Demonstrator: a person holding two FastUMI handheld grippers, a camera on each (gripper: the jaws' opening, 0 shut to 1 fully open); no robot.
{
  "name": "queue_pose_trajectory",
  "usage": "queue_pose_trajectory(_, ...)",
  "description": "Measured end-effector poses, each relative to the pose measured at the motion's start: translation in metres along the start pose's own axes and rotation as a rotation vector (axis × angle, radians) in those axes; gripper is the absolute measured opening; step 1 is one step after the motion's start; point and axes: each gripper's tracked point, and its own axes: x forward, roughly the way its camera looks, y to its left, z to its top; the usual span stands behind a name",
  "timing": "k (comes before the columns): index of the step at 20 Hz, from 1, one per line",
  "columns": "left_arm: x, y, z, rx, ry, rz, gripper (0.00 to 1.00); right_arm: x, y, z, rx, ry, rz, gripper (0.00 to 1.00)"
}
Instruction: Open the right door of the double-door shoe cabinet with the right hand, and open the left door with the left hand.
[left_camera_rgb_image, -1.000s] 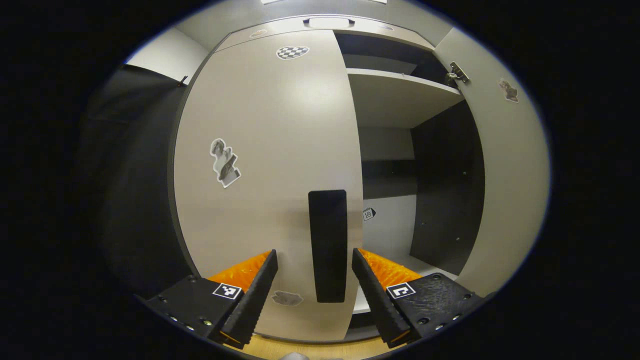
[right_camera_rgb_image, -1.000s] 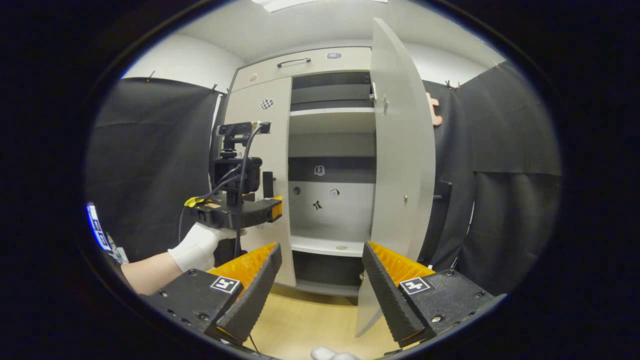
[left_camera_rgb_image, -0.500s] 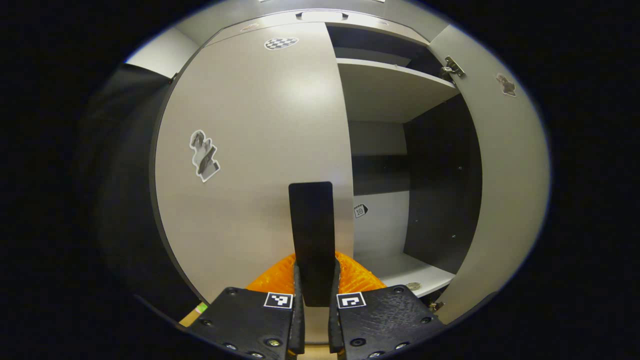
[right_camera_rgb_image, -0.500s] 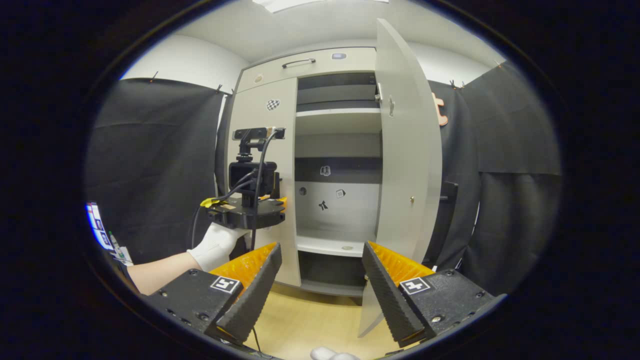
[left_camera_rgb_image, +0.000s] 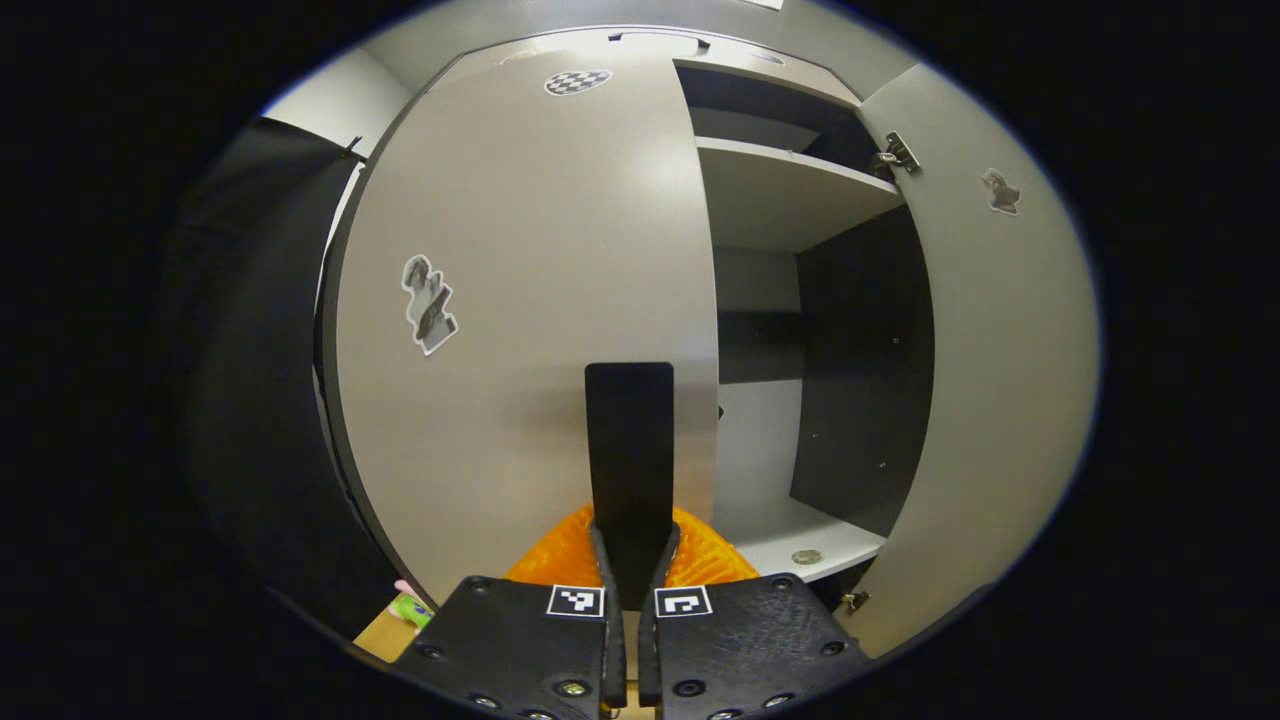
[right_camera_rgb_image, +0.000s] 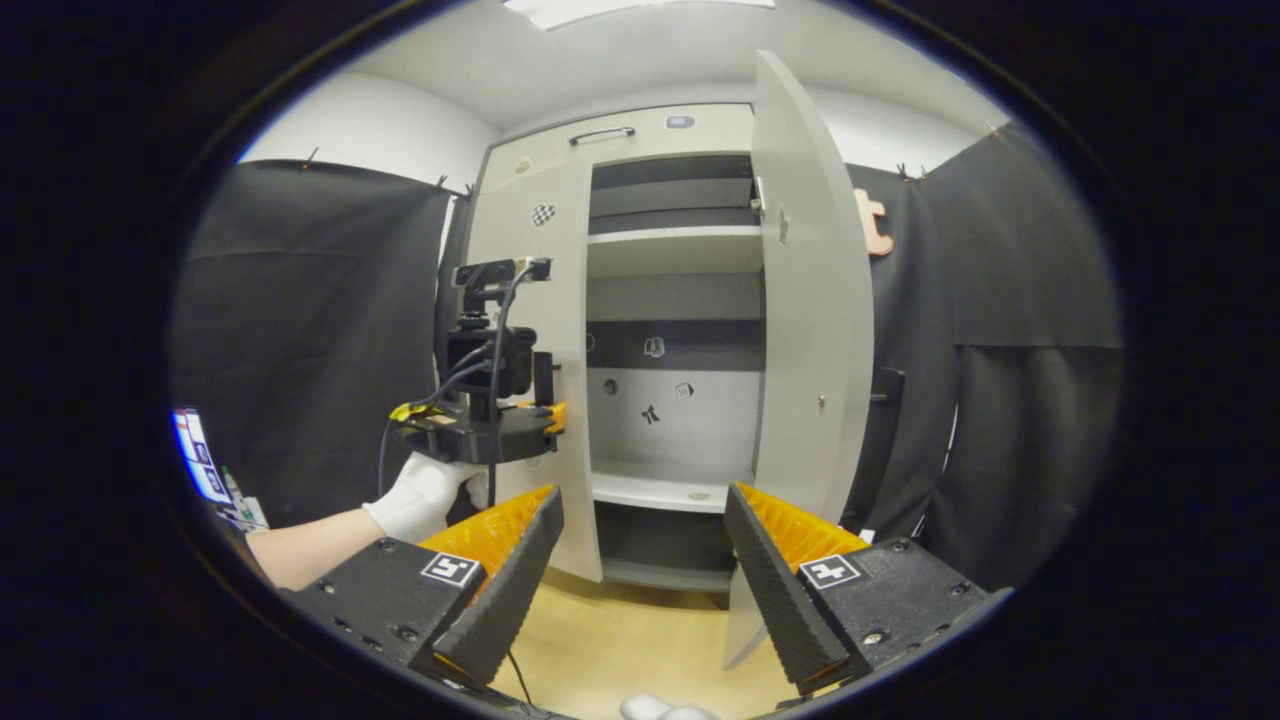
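Note:
The grey shoe cabinet (right_camera_rgb_image: 640, 135) stands ahead. Its right door (right_camera_rgb_image: 812, 300) (left_camera_rgb_image: 990, 330) is swung wide open, baring the shelves (right_camera_rgb_image: 672, 238) (left_camera_rgb_image: 790, 190). The left door (left_camera_rgb_image: 530, 300) (right_camera_rgb_image: 545, 300) is slightly ajar, its edge off the frame. A flat black handle (left_camera_rgb_image: 630, 440) stands out from that door, and my left gripper (left_camera_rgb_image: 630, 555) is shut on its lower part. In the right gripper view the left gripper (right_camera_rgb_image: 550, 415), held by a white-gloved hand (right_camera_rgb_image: 420, 490), sits at that handle (right_camera_rgb_image: 543, 375). My right gripper (right_camera_rgb_image: 640, 560) hangs open and holds nothing, back from the cabinet.
Black cloth (right_camera_rgb_image: 310, 330) lines both sides of the cabinet. A top drawer with a bar handle (right_camera_rgb_image: 602, 133) sits above the doors. Light wooden floor (right_camera_rgb_image: 630, 650) lies before the cabinet. Small stickers mark the left door (left_camera_rgb_image: 430, 305) and the inner back panel (right_camera_rgb_image: 652, 414).
My left gripper went from open around the black handle to shut on it. The left door has since begun to swing outward. The right gripper has barely moved.

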Motion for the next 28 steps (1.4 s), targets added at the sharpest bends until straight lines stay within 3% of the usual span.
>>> queue_pose_trajectory(10,-0.044,0.016,0.0,-0.015,-0.007,-0.031,0.04,-0.034,0.018,-0.014,0.028,0.01,-0.037,1.0)
queue_pose_trajectory(23,-0.092,0.06,-0.003,-0.007,-0.049,0.042,0.03,-0.06,0.058,-0.027,0.024,0.036,-0.018,1.0)
queue_pose_trajectory(24,-0.097,0.063,-0.001,-0.006,-0.05,0.044,0.08,-0.06,0.061,-0.027,0.023,0.036,-0.01,1.0)
queue_pose_trajectory(25,-0.1,0.066,-0.002,-0.008,-0.047,0.049,0.0,-0.06,0.063,-0.026,0.025,0.034,-0.005,1.0)
queue_pose_trajectory(27,-0.104,0.072,-0.004,-0.008,-0.05,0.062,0.0,-0.06,0.067,-0.024,0.022,0.029,0.006,1.0)
queue_pose_trajectory(28,-0.106,0.077,-0.004,-0.008,-0.053,0.068,0.08,-0.06,0.069,-0.024,0.02,0.029,0.01,1.0)
